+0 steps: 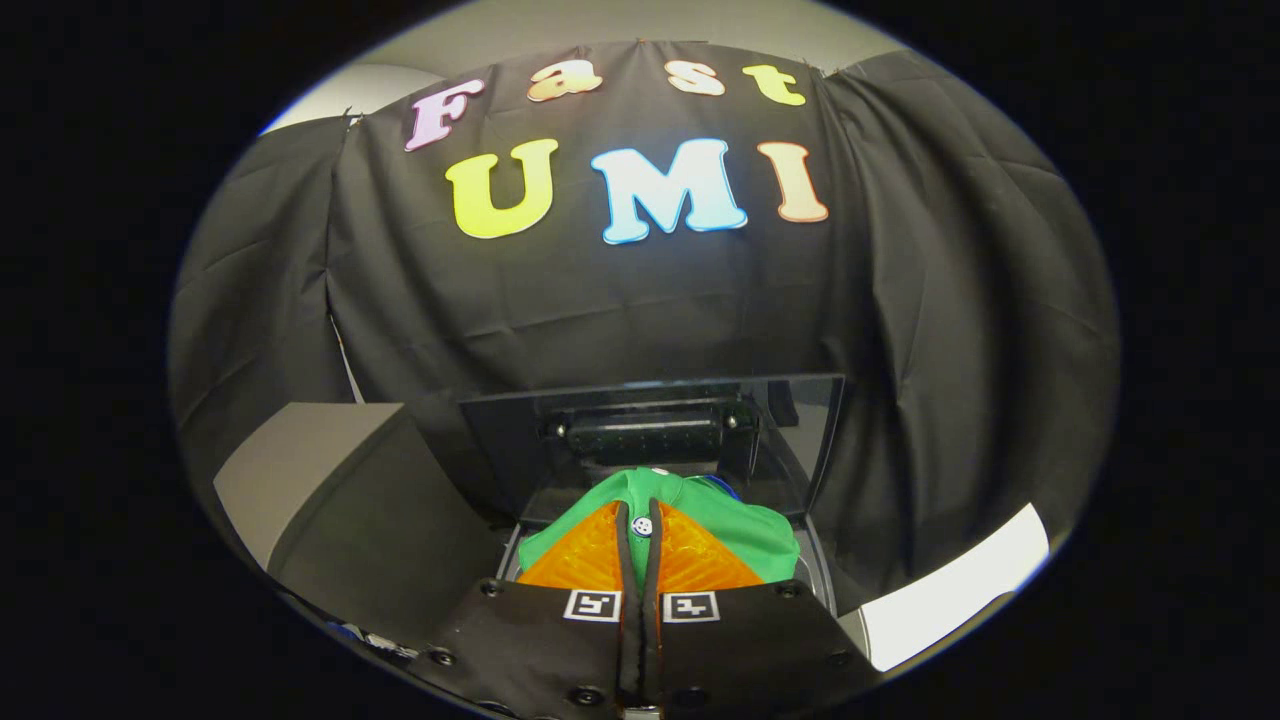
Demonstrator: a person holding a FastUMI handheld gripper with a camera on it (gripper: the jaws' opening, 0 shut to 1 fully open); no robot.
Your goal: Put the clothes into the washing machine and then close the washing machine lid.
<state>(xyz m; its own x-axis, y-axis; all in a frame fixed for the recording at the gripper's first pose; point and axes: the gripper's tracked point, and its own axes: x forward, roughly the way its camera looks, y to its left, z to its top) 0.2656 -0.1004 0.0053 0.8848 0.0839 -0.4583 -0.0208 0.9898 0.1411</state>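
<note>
Where the tongs [640, 545] meet, orange fingers [590, 560] nearly closed and pinching green garment [735, 530], cloth bunched over washing machine [815, 570] opening, raised lid [650, 430] just beyond, grey box [330, 480] beside machine.

One gripper [641, 525] with two orange fingers [585, 555], pressed close together on one green garment [740, 530] just ahead. One washing machine [822, 570] with one raised lid [650, 430] at twelve o'clock, and one grey box [330, 480] at ten o'clock.

Green garment [735, 520] soft matt cloth; washer lid [800, 430] glossy, probably plastic.
</note>
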